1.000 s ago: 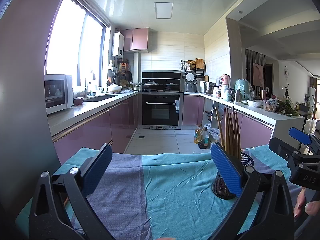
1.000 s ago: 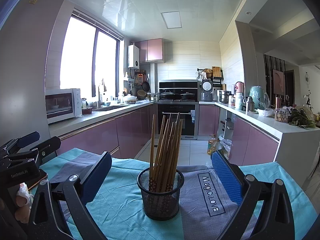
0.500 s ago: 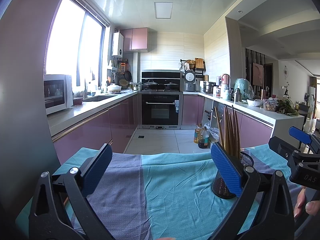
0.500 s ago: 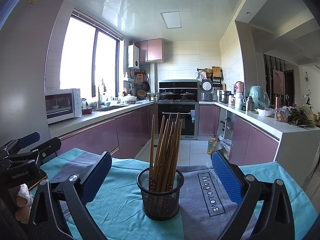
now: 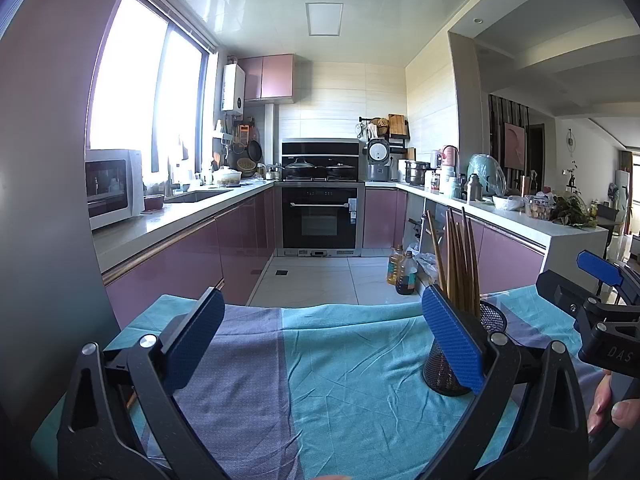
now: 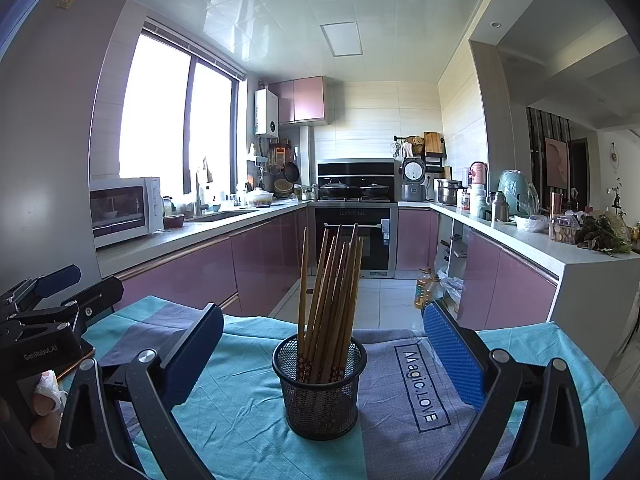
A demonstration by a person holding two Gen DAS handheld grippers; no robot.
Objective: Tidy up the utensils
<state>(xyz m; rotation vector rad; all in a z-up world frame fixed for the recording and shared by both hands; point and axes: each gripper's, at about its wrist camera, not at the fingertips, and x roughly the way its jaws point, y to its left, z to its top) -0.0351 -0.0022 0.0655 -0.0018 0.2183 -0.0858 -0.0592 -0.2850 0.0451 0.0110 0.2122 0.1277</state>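
Nearest the lens, the right tongs [image 6: 320, 360] stood spread wide and grasping nothing, their blue pads either side of the mesh cup [image 6: 319, 392] and apart from it. The cup sat upright on the teal and grey cloth [image 6: 248, 408] that covered the tabletop, with a bundle of wooden chopsticks [image 6: 330, 304] standing in it and leaning a little to the right. The left tongs [image 5: 320, 340] were likewise released and empty, held to the left of the cup over bare cloth; in their view the cup lay partly behind the right-hand blue pad [image 5: 452, 344].

Judging from this, the task looked either finished or not yet begun: every chopstick in sight was already in the cup, and no loose utensil lay on the cloth around it. If more sorting was wanted, the next move would probably call for the right tongs to come forward and close on the chopstick shafts above the cup's rim, with the left tongs steadying the cup, since so light a holder could tip under a sideways pull.

Much was hidden. The near edge of the tabletop lay behind both sets of tongs, so utensils there could not be ruled out. The chopstick tips sank into the mesh and could not be counted. Beyond the cup, the kitchen worktops [image 6: 192, 232] were too cluttered and small to read for utensils.
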